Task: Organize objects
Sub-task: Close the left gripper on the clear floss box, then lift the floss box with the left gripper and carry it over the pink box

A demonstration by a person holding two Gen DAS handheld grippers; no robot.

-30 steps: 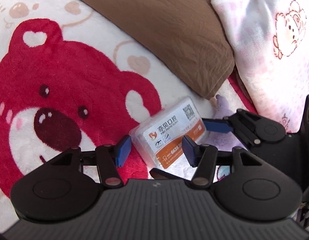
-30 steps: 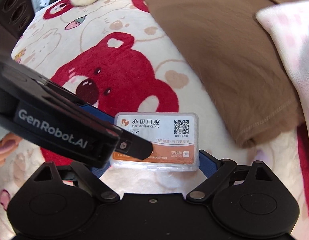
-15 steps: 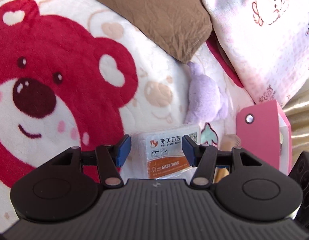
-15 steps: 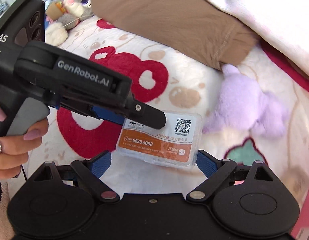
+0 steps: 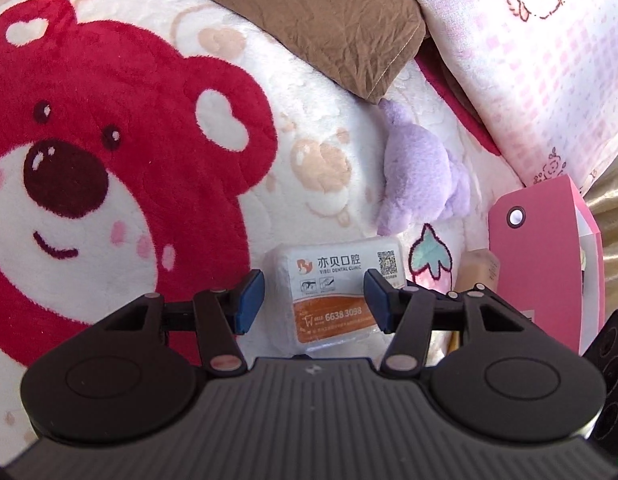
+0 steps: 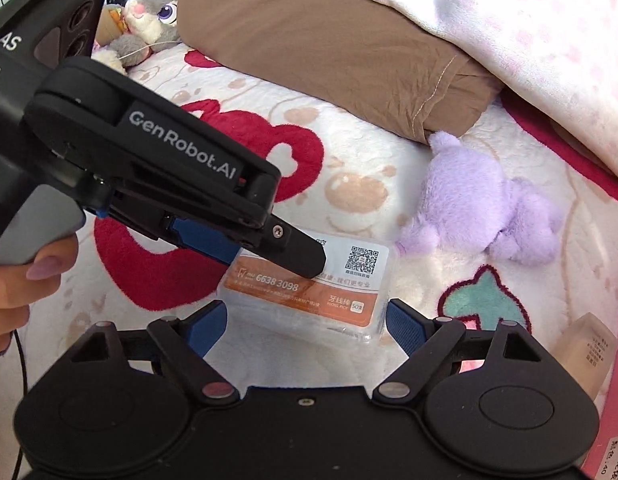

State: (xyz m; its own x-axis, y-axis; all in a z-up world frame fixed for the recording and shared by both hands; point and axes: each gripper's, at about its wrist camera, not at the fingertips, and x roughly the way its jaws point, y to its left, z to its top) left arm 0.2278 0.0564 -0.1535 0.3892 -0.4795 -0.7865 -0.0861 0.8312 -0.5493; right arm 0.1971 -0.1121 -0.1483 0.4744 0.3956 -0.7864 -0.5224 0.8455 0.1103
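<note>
Purple plush toy (image 6: 485, 208) (red-bear blanket (image 5: 89, 128))

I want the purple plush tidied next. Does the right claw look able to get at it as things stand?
Probably yes. The purple plush lies uncovered on the blanket, just beyond the floss-pick box. That box sits between the closing jaws of the right claw, with the left claw gripping it, so the right claw must pass over it.

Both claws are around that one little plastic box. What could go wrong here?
1. The left gripper holds the clear plastic box with the orange-and-white label while the right gripper jaws are closing around it. The fingers sit close and may knock together.
2. The box looks smooth, so an uneven squeeze could pop it out onto the fluffy red-bear blanket, near the purple plush toy.
</note>
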